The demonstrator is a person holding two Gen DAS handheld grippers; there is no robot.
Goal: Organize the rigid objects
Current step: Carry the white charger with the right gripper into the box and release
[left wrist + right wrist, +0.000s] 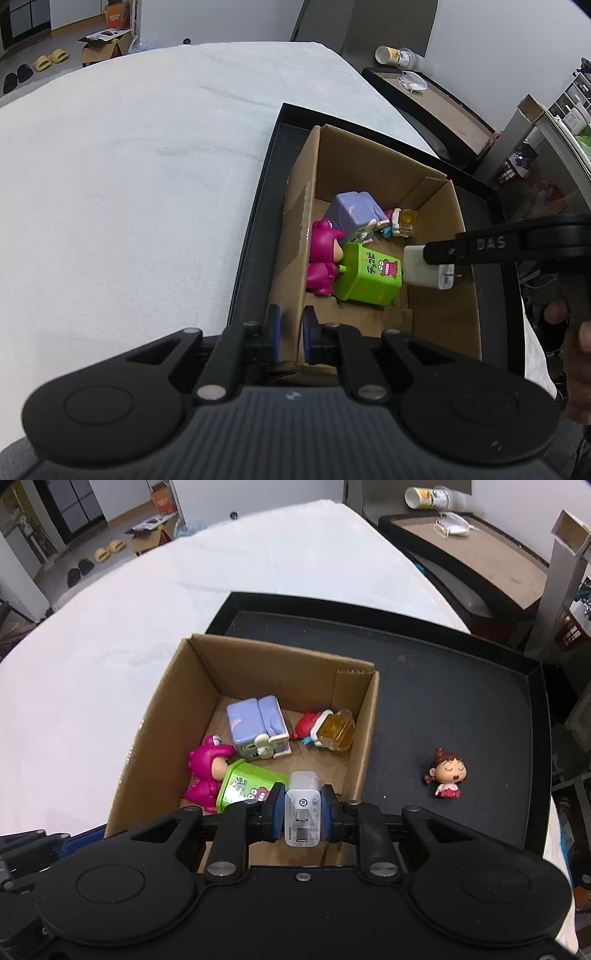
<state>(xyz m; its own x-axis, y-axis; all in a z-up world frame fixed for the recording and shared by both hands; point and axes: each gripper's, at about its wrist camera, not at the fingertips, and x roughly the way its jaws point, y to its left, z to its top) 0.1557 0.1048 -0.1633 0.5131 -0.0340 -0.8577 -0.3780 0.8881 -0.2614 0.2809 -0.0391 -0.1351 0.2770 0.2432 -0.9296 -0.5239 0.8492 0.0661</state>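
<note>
With four toys already lying in the cardboard box (207, 686), the right gripper (302, 812) is holding the white charger (302, 814) clamped above it while the left gripper (291, 332) is pinching the box wall and one girl figurine (447, 775) is waiting on the black tray (461, 701).

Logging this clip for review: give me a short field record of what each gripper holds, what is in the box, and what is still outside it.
left gripper: jaws shut on the near wall of the open brown cardboard box
right gripper: jaws shut on a white plug-in charger, over the box
in box: pink bear figure, green carton toy, lilac block toy, small figure with amber cube
outside box: red-haired doll figure on the black tray
</note>
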